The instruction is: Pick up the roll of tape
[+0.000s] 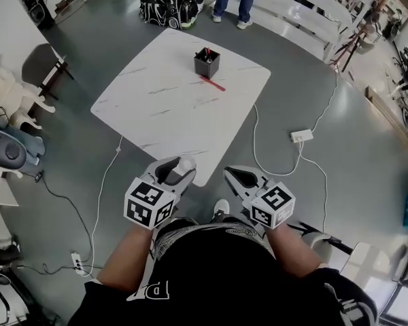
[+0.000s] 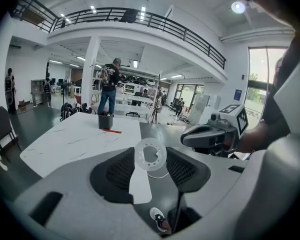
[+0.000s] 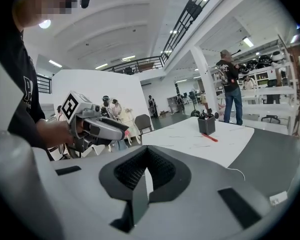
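**Tape roll gripped in the left claw**

Head view: the left claw (image 1: pixel 180 170), at the near edge of the white marbled worktop (image 1: pixel 163 107), carries the white roll of tape (image 1: pixel 188 162) at its tip. The right claw (image 1: pixel 239 179) is beside it. A black pen holder (image 1: pixel 206 62) and a red pen (image 1: pixel 213 83) are at the far side.

Left gripper view: the jaws clamp the roll, its open ring facing the camera.

Right gripper view: the jaws are pressed together, with nothing between them.

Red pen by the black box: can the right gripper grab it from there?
Probably not yet. The red pen lies far across the table beside the black box, while the right gripper sits off the near edge, jaws together. Nothing blocks the way.
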`<move>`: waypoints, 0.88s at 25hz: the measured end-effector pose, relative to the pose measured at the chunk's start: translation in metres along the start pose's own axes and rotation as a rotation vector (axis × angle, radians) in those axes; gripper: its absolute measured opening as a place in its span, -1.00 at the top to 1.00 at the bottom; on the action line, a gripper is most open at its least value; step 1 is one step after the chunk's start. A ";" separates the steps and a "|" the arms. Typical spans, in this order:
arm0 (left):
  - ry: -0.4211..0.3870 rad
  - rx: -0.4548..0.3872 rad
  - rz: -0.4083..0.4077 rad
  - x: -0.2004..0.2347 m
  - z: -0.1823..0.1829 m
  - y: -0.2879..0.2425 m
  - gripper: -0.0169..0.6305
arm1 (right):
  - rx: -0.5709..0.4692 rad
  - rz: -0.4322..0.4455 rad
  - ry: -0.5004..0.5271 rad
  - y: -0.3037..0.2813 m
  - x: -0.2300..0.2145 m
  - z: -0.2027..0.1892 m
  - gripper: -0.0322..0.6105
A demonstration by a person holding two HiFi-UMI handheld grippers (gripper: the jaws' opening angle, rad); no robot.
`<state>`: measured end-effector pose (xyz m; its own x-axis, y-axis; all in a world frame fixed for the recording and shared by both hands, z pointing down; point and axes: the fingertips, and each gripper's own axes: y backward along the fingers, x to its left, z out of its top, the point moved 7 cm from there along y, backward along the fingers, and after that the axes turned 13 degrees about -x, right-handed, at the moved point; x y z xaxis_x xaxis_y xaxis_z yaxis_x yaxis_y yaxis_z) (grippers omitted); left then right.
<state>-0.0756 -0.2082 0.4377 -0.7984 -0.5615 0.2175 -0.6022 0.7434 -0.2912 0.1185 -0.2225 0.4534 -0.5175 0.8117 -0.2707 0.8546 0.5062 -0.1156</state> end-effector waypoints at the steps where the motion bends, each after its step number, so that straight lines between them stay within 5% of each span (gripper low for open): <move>1: 0.000 -0.004 -0.004 0.001 0.000 0.010 0.31 | 0.002 -0.003 -0.001 -0.003 0.010 -0.001 0.89; 22: -0.034 -0.010 -0.185 0.013 -0.031 0.121 0.31 | -0.040 -0.204 -0.011 0.005 0.139 -0.028 0.89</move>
<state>-0.1583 -0.1144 0.4344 -0.6734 -0.7009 0.2351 -0.7390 0.6295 -0.2402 0.0491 -0.0989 0.4419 -0.6791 0.6880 -0.2558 0.7295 0.6713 -0.1312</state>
